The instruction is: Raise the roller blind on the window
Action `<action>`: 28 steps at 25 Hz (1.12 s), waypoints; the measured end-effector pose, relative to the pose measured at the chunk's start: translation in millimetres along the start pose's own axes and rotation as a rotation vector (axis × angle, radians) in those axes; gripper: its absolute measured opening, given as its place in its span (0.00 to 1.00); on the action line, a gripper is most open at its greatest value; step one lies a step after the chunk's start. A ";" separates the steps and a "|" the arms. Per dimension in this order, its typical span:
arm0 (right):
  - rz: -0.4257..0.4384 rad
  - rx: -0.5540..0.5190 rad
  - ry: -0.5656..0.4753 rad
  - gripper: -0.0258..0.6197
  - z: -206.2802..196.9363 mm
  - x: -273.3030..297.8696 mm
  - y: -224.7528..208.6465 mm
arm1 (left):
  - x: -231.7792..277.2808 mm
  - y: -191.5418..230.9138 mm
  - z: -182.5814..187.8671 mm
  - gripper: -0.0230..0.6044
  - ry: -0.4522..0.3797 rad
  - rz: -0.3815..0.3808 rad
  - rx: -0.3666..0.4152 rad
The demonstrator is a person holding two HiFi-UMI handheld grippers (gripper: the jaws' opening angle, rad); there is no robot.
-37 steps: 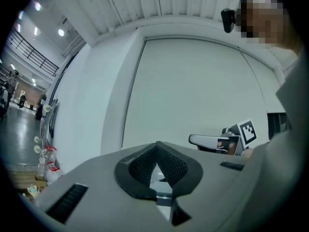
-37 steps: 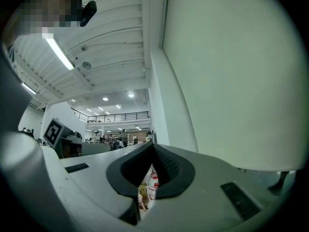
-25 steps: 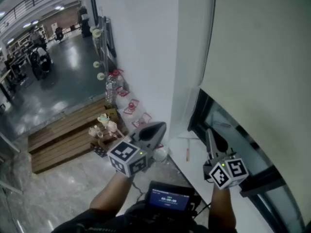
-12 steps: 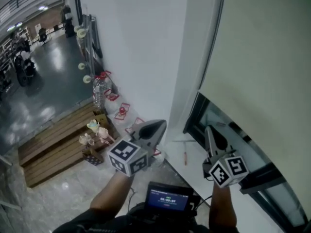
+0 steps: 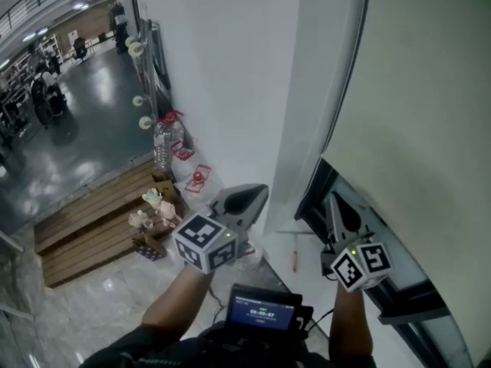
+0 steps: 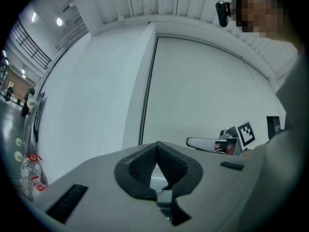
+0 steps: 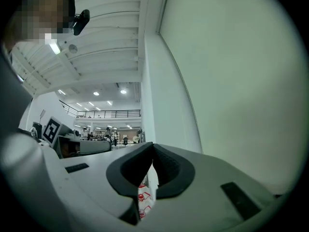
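**A:** How does the blind look?

**B:** The roller blind (image 5: 430, 113) is plain pale cream cloth, flat and smooth, at the right of the head view. It covers most of the window (image 5: 387, 263). Only a dark strip of glass shows under its lower edge. A thin dark line (image 5: 354, 60) runs along its left edge; I cannot tell if it is a cord.

**A:** And the grippers?

**B:** The left gripper (image 5: 253, 196) and the right gripper (image 5: 334, 209) are low, in front of the window. Each has its jaws pressed together, with nothing between them.

**A:** What is around?

**B:** A small reddish tool (image 5: 294, 261) lies on the white sill (image 5: 278, 242) between the grippers. The white wall (image 5: 222, 67) stands at the left. Lower down are a water bottle (image 5: 163, 146) and wooden steps (image 5: 84, 228).
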State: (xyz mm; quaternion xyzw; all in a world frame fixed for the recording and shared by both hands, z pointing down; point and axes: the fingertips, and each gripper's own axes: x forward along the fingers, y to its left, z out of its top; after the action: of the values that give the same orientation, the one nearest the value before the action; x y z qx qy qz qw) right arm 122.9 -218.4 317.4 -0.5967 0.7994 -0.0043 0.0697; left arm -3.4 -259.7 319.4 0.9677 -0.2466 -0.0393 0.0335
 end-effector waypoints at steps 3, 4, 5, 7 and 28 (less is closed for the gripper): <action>0.025 -0.001 -0.018 0.05 4.1 18.6 -19.6 | 20.3 9.7 3.5 0.03 -0.004 0.023 0.024; 0.030 -0.001 -0.019 0.05 4.9 23.3 -26.4 | 26.4 11.3 4.3 0.03 -0.007 0.029 0.027; 0.035 -0.002 -0.020 0.05 5.9 27.6 -33.1 | 32.6 12.4 5.0 0.03 -0.008 0.033 0.026; 0.044 -0.009 -0.022 0.05 8.8 36.2 -46.3 | 45.3 15.0 6.6 0.03 -0.007 0.043 0.027; 0.068 -0.010 -0.002 0.23 12.7 157.5 -117.8 | 79.9 67.8 8.8 0.04 0.039 0.150 0.078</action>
State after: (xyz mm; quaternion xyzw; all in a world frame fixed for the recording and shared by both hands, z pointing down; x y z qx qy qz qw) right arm 192.9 -401.6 298.7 -0.5696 0.8192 0.0026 0.0673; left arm 33.6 -357.8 311.6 0.9477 -0.3192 -0.0084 0.0035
